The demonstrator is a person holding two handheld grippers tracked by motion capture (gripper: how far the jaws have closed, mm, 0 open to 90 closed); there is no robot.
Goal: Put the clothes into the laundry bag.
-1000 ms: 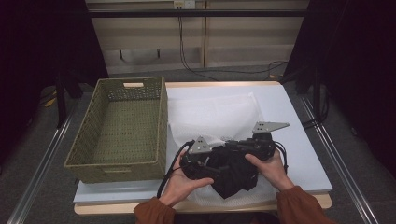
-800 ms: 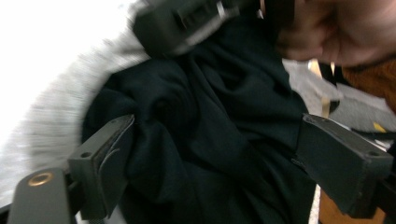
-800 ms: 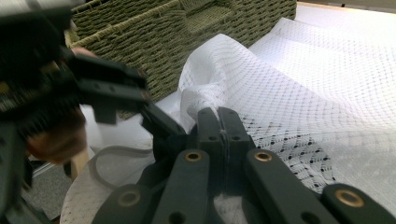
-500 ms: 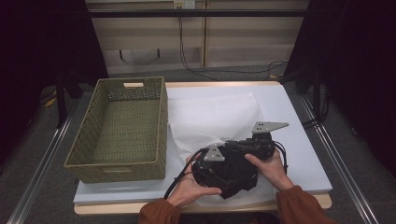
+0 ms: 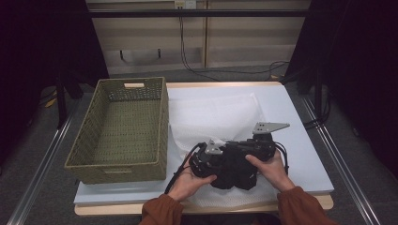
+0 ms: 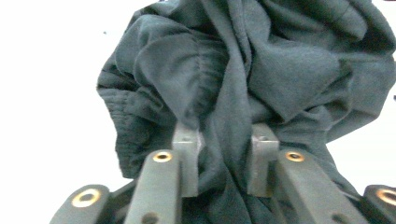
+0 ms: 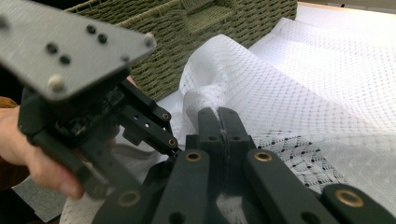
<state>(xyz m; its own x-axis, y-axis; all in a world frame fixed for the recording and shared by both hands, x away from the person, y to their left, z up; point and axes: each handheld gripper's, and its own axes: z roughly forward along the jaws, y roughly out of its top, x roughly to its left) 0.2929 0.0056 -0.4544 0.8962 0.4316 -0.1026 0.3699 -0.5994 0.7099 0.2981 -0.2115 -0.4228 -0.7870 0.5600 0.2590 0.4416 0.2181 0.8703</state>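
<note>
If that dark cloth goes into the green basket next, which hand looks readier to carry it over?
Probably the left. Its tongs have a fold of the dark garment between them and sit nearer the wicker basket. The right tongs are shut on the white mesh sheet instead.

Dark garment: soft matt knit cloth, grey-green, creased, w/ ribbed gathered hem. Left gripper: matt black plastic arms, brass-coloured rivets, dull bare-metal fingertips pressed on the cloth. Right gripper: same matt black plastic, brass rivets; jaws closed on white mesh fabric, thin, netted, semi-sheer, slightly crumpled. Basket: woven olive wicker, rough, matt. Grey plate: flat dull metal w/ screws. Table top: smooth pale matt surface, wood edge.
</note>
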